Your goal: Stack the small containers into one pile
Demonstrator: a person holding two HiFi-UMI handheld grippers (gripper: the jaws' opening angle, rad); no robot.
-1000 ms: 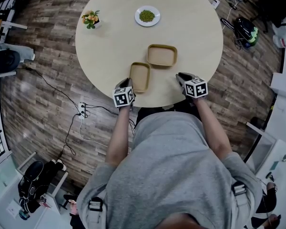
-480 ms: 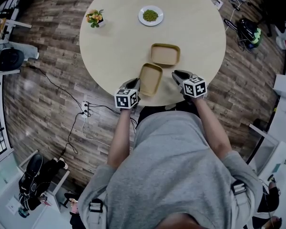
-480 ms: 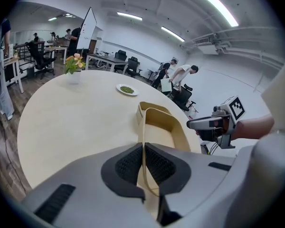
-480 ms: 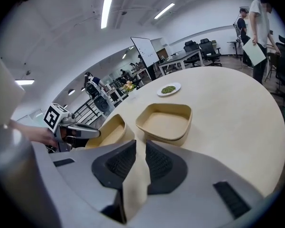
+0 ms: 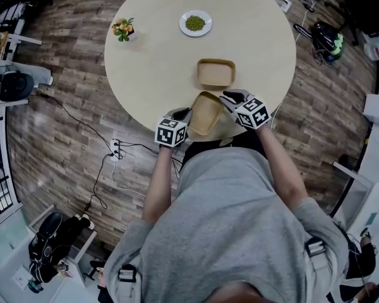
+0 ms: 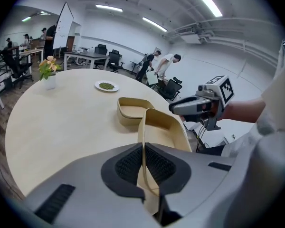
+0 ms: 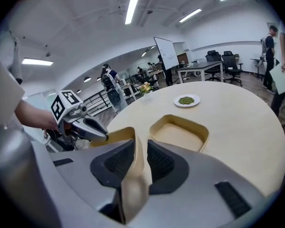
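Two shallow tan containers, rounded-rectangle in outline, low-walled, both empty.

First container (image 5: 215, 72): flat on the table (image 5: 158, 55), open side up, between the table's middle and its near edge, long side roughly parallel to that edge.

Second container (image 5: 206, 112): raised off the table over the near edge, tilted, long axis slanting away from the edge, hollow visible from above. Far corner just beside the first container's near wall; touching or not, cannot tell. One long wall pinched tight between the left gripper (image 5: 184, 112) pads; opposite wall standing between the right gripper (image 5: 226, 98) pads, just opened wider, slim gap at one side.
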